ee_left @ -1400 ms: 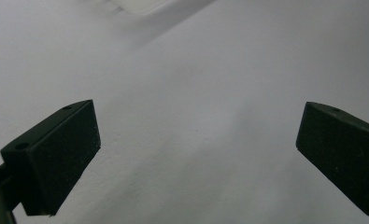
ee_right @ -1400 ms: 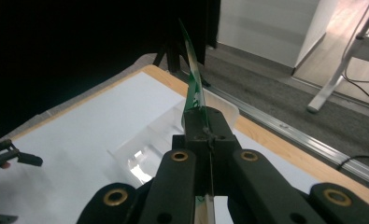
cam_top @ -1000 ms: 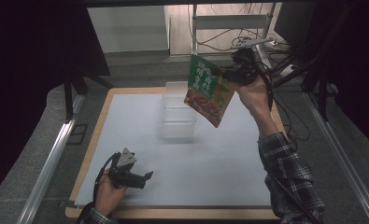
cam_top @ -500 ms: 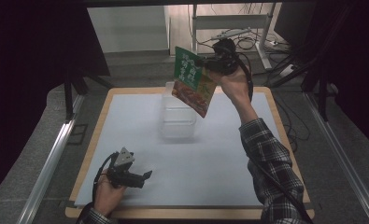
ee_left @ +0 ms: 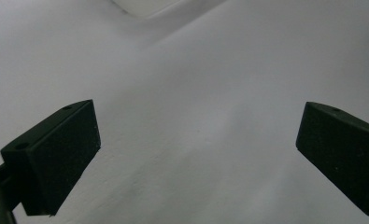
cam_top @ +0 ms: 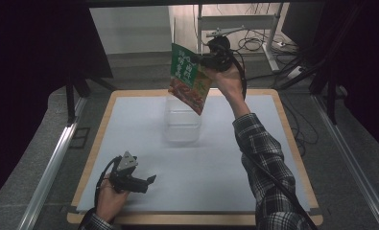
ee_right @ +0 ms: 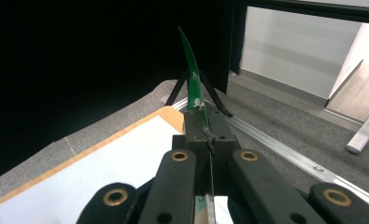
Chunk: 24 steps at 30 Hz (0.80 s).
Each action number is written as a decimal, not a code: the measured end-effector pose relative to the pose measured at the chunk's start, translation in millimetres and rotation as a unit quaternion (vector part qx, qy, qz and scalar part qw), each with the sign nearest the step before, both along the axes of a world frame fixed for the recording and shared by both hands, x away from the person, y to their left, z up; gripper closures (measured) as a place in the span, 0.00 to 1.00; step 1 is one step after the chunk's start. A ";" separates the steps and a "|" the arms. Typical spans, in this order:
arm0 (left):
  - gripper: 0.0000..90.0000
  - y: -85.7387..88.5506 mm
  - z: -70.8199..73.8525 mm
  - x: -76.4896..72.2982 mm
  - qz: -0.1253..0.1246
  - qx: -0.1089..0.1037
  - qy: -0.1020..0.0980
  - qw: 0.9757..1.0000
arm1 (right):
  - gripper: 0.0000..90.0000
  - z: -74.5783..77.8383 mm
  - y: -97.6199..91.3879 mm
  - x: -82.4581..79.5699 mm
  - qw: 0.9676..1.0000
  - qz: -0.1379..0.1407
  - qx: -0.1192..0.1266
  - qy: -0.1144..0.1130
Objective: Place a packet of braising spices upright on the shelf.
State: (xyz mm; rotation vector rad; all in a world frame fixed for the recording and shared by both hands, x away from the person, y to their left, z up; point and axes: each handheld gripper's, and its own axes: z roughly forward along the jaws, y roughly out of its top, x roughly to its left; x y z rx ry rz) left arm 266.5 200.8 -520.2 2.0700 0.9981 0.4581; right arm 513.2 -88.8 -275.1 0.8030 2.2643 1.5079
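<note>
A green and orange food packet [cam_top: 188, 79] hangs in the air above a clear plastic container [cam_top: 182, 125] that stands on the white table mat [cam_top: 225, 153]. My right gripper [cam_top: 202, 62] is shut on the packet's upper edge, held high at the back of the table. In the right gripper view the packet [ee_right: 193, 91] shows edge-on, pinched between the closed black jaws. My left gripper [cam_top: 150, 180] rests low near the front left of the mat, held by a hand. Its pads [ee_left: 60, 154] stand wide apart over bare mat with nothing between them.
The mat lies on a wooden board [cam_top: 297, 143] with metal rails [cam_top: 53, 163] along both sides. Black curtains stand left and right. Cables and a stand [cam_top: 254, 43] sit on the floor behind the table.
My right hand has carried the packet leftward, from the back right to above the clear container. The left gripper has stayed where it was.
</note>
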 end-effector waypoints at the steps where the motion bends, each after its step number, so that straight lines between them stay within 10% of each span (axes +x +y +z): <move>1: 0.00 0.1 0.1 0.1 -0.001 0.000 0.000 1.000 | 0.99 -3.1 3.2 5.7 1.000 -0.002 0.002 -0.001; 24: 0.00 1.3 0.1 0.7 0.000 0.001 0.004 1.000 | 0.99 -43.6 25.1 41.6 1.000 0.014 -0.004 -0.001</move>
